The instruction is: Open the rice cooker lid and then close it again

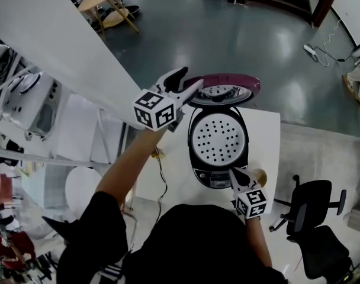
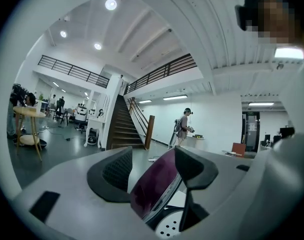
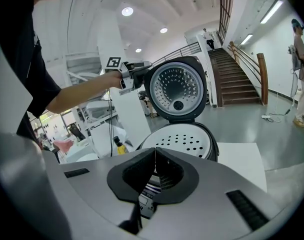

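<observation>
The black rice cooker (image 1: pixel 218 152) stands on a white table (image 1: pixel 266 135), its perforated white inner tray (image 1: pixel 218 139) showing. The maroon-topped lid (image 1: pixel 227 86) is raised upright at the back. In the right gripper view its perforated underside (image 3: pixel 177 86) faces me. My left gripper (image 1: pixel 189 81) is at the lid's left edge. In the left gripper view that gripper (image 2: pixel 152 166) is open with the maroon lid (image 2: pixel 154 184) passing between the jaws, a gap beside the left pad. My right gripper (image 1: pixel 232 173) is shut and empty at the cooker's front panel (image 3: pixel 147 191).
A black office chair (image 1: pixel 319 218) stands right of the table. A cable (image 1: pixel 162 182) hangs off the table's left side, near a yellow-capped bottle (image 3: pixel 121 146). White shelving (image 1: pixel 32 99) is at the left. Far off are a staircase (image 2: pixel 124 126) and a person (image 2: pixel 183 126).
</observation>
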Tool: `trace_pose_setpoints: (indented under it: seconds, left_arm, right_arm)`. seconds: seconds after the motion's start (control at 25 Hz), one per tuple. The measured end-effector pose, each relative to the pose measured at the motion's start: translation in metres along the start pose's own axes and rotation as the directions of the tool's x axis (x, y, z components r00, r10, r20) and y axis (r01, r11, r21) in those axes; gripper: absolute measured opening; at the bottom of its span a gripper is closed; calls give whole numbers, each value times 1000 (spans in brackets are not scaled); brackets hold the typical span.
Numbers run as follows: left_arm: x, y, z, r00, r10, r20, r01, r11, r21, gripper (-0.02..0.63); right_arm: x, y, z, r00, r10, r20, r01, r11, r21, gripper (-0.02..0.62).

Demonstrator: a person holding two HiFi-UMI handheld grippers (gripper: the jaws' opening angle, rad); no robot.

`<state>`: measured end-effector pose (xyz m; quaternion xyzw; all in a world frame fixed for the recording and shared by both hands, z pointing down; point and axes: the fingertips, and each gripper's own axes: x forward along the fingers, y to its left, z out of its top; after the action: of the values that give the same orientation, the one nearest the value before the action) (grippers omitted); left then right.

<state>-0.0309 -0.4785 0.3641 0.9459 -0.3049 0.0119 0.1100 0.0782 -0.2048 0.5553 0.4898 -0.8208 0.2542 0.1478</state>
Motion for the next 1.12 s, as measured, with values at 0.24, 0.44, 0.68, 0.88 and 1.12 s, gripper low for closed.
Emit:
trace_pose_setpoints:
  seconds: [0.24,0.44,0.68,0.88,1.12]
  left_arm:
    - [4,8,-10,999,22,-25,-23,999,-45,247]
    - [5,8,-12,999,20,-34,-21,999,-48,245]
    - [6,2,-10,999,-2,-48,2,1000,-6,206]
    - [5,-5,-11,997,-27,-75,31,998,45,176]
    - [1,-13,-14,994,-43,-103,52,995,84,172]
  right_arm:
    - [-5,-15,3,1000,-24,13,24,999,24,0]
    - [-11,-23,1,999,-32,17,31,998,49,0]
    - [-18,-27,5,998,-42,46,38,995,93,0]
    - [-21,-24,5,998,-36,44,33,996,80,0]
    - [-22,-16,4,999,-26,44,23,998,62,0]
